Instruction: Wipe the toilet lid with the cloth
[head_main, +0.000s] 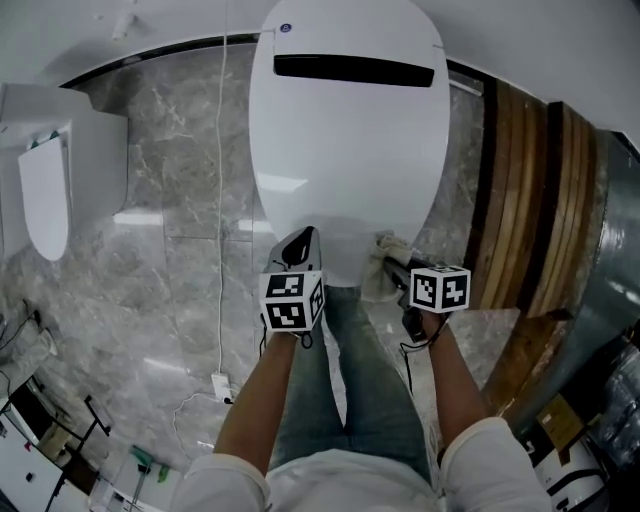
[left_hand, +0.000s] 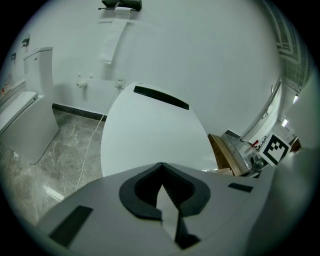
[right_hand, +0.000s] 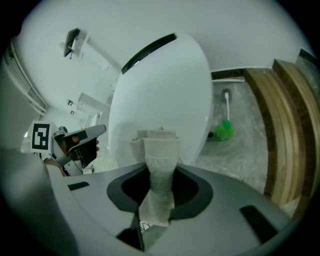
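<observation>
Right gripper (right_hand: 159, 172): jaws closed on the cloth (right_hand: 157, 146), a pale folded strip. A wad stands out ahead of the tips and a tail hangs back beneath them.

Left gripper (left_hand: 162, 184): jaws together, nothing between them. It sits just to the left of the right gripper, apart from it.

Toilet lid (head_main: 345, 150): white, glossy, domed and closed. It stretches ahead of both grippers. Its near rim lies under the left gripper's tips and at the cloth wad, on the right side. Whether the wad presses on the lid cannot be told.

Other items: green brush (right_hand: 225, 130) on the floor ahead and to the right of the right gripper; wooden platform (head_main: 530, 200) further right; cable (head_main: 222, 200) on the floor to the left of the left gripper.

Hazards, as judged:
- Cloth pulled from the jaws. Cause: the strip is pinched at a narrow fold, and drag on the lid would pull against it.
- Hard tips scraping the lid. Cause: the wad ahead of the tips is small and the gripper is pitched steeply down, so heavy pressure could bring the tips through to the gloss.
- Stroke running off the rim. Cause: the start lies at the lid's near right edge and the surface falls away there.
- Grippers knocking together. Cause: a leftward stroke would meet the idle left gripper unless it is drawn clear.
- Patchy coverage. Cause: a narrow contact patch on a wide dome.
</observation>
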